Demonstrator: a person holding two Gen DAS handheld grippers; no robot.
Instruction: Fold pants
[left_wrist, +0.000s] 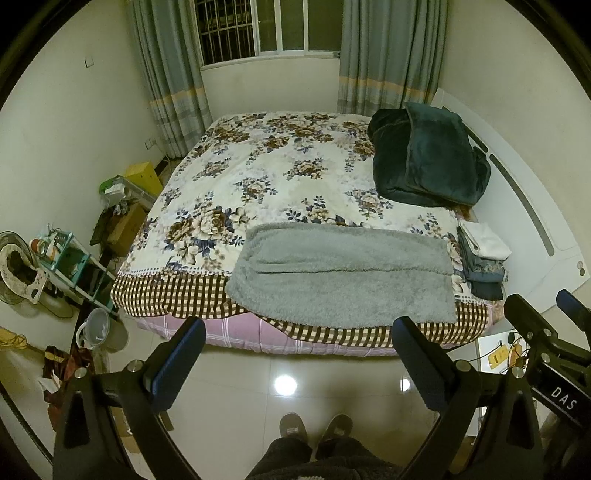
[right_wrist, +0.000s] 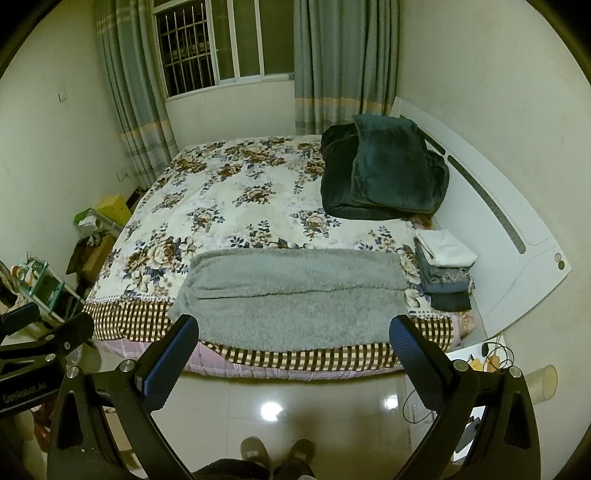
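Two slippered feet (left_wrist: 314, 430) stand on the glossy tiled floor (left_wrist: 295, 373) at the bottom of both views, and a ceiling light glares back off the tiles just ahead of them. Both grippers are held above that floor, short of the bed, pointing toward it. The left gripper (left_wrist: 299, 332) has its jaws spread wide with nothing between them; the right gripper (right_wrist: 293, 328) is spread just as wide and equally empty. In the left wrist view the right gripper appears at the right edge, close beside the left one.

Beyond the fingertips the bed (left_wrist: 236, 336) begins with a pink striped mattress edge, then a brown checked border, then a cream floral cover (left_wrist: 258, 162). The grey fleecy pants (left_wrist: 343, 273) lie flat across the near edge of the bed (one leg laid along the other, a seam line running between them), their near edge draped slightly over the checked border. Just right of the pants sits a stack of folded clothes (left_wrist: 482, 258) with a white piece on top. Farther back on the right, a dark green blanket (left_wrist: 428, 158) is heaped against the white headboard (left_wrist: 528, 206).

Left of the bed, clutter lines the wall: a bucket (left_wrist: 94, 328), a small shelf unit (left_wrist: 70, 258), a fan (left_wrist: 16, 269), boxes. At the far wall, grey-green curtains (left_wrist: 170, 74) flank a barred window (left_wrist: 255, 26).
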